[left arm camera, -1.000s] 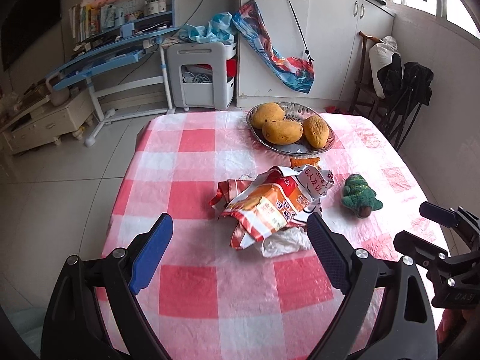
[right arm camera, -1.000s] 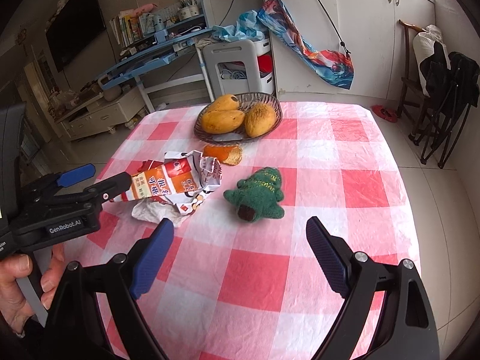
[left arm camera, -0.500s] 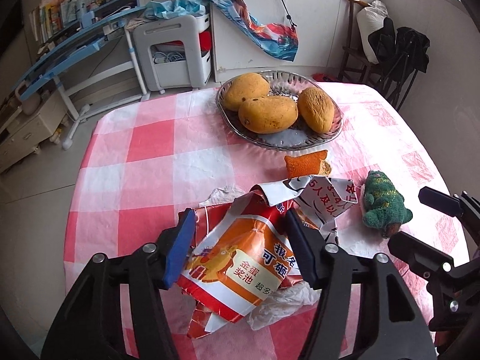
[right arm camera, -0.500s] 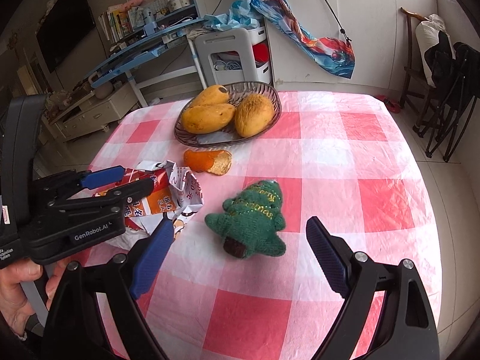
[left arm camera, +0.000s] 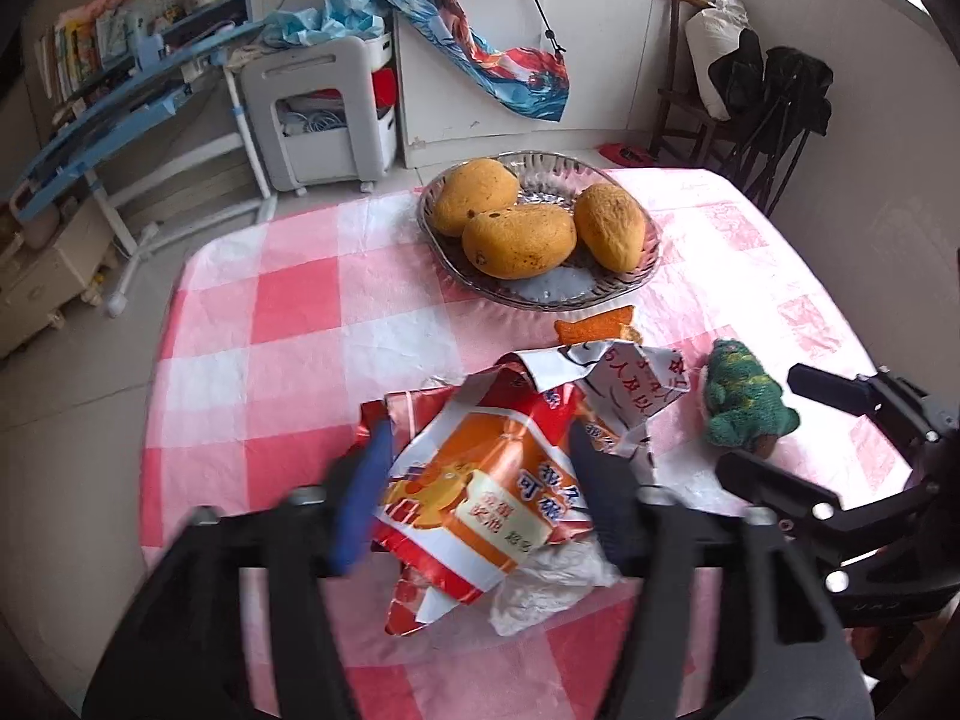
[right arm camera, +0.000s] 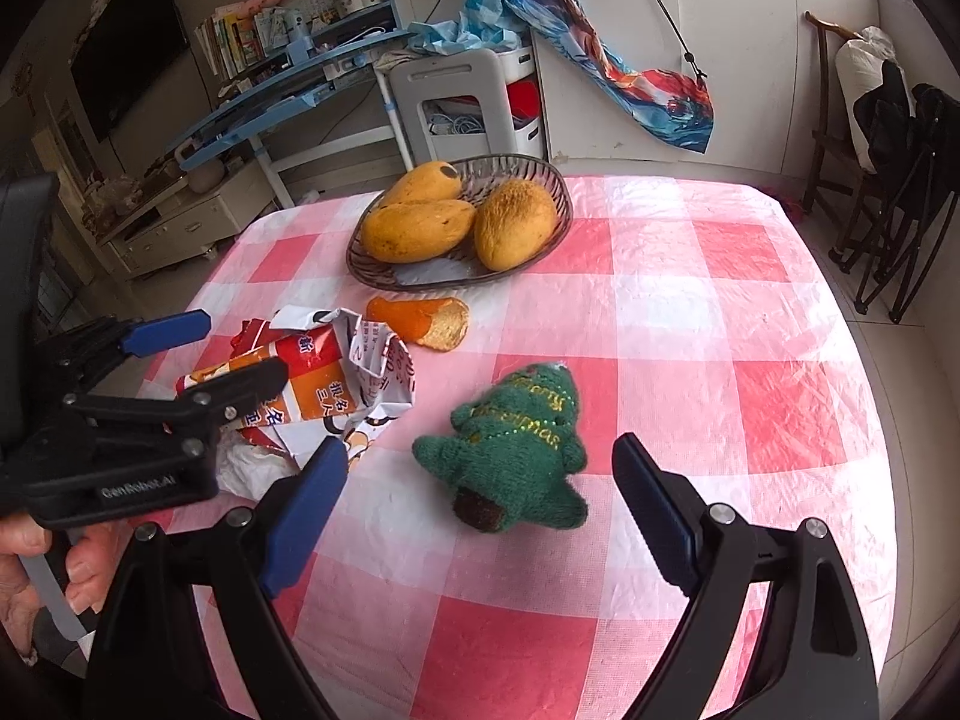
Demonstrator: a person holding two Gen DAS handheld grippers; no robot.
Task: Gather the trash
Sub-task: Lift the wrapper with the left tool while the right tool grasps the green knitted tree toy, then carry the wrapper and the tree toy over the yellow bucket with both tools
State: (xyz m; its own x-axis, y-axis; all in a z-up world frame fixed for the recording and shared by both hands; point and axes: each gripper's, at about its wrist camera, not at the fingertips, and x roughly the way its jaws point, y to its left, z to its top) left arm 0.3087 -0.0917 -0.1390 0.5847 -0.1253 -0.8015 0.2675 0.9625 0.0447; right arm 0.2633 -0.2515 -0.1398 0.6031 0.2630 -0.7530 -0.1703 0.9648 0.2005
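Left gripper (left arm camera: 480, 480) clamps the crumpled orange-and-red snack wrapper (left arm camera: 480, 492), torn white foil flaring behind it. Right gripper (right arm camera: 480, 498) hangs wide open over the table.

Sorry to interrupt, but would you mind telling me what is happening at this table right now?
A person is clearing trash with handheld tongs. The left tongs straddle a crumpled orange snack wrapper on the checked tablecloth, jaws not visibly clamped. The right tongs are open above a green knitted tree toy, holding nothing. A piece of orange peel lies beside a bowl of mangoes.
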